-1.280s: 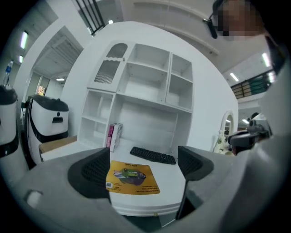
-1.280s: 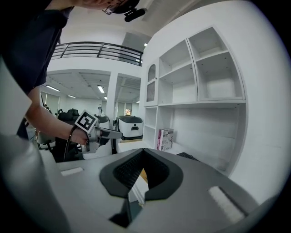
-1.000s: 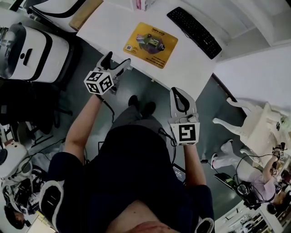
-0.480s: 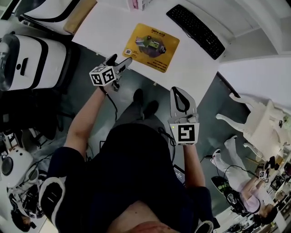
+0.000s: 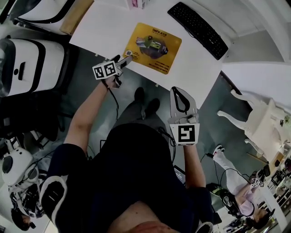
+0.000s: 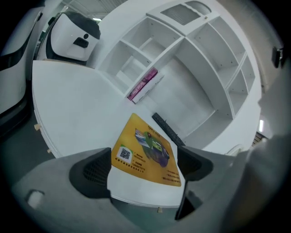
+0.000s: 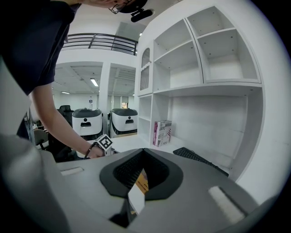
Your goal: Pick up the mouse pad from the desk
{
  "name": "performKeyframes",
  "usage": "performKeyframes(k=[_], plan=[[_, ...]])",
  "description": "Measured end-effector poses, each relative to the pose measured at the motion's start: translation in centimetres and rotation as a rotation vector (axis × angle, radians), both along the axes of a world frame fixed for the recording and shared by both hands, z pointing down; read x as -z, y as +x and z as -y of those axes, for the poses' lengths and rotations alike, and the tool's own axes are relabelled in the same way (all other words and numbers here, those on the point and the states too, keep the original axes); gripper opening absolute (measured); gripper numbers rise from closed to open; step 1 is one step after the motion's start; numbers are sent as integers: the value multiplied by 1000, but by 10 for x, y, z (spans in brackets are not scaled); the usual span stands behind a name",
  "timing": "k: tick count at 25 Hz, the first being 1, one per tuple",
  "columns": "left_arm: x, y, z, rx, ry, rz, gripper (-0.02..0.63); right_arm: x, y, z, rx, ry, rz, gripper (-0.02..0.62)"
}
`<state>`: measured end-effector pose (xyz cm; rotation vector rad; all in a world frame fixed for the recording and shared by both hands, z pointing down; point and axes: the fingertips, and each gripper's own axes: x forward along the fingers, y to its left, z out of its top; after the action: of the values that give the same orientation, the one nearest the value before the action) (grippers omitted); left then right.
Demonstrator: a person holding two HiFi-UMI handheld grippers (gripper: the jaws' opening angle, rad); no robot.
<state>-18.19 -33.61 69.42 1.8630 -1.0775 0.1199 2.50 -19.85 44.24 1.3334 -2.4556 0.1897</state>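
The yellow mouse pad [image 5: 152, 42] lies flat on the white desk [image 5: 103, 27], near its front edge. My left gripper [image 5: 123, 59] is open at the desk edge, its tips just short of the pad's near left corner. In the left gripper view the mouse pad [image 6: 146, 151] shows between the two wide-apart fingers of the left gripper [image 6: 143, 169], with nothing held. My right gripper [image 5: 178, 91] hangs shut and empty over the floor, short of the desk. In the right gripper view, the right gripper [image 7: 142, 157] shows only a sliver of desk edge past its tips.
A black keyboard [image 5: 198, 28] lies right of the pad, and a pink box [image 5: 136, 3] stands at the desk's back. White shelving [image 6: 182, 59] rises behind the desk. White machines [image 5: 27, 59] stand to the left, and a white chair [image 5: 257, 123] to the right.
My left gripper has moved forward and right to the desk edge by the pad's corner. The right gripper has stayed put.
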Motion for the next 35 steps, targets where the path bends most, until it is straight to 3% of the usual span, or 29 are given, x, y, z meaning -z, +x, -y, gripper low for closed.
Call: performKeyframes(k=[8, 15, 24, 32, 35], plan=[[-23, -1, 7, 24, -95, -61, 468, -6, 1, 6, -24, -35, 9, 0], [-22, -3, 14, 77, -131, -134, 436, -12, 3, 5, -37, -63, 35, 0], [-21, -12, 14, 165, -198, -298, 393, -17, -3, 5, -25, -83, 60, 0], [-19, -15, 16, 153, -215, -373, 384, -22, 0, 6, -26, -94, 71, 0], [-19, -15, 14, 125, -220, -351, 365, -19, -3, 7, -16, -90, 76, 0]])
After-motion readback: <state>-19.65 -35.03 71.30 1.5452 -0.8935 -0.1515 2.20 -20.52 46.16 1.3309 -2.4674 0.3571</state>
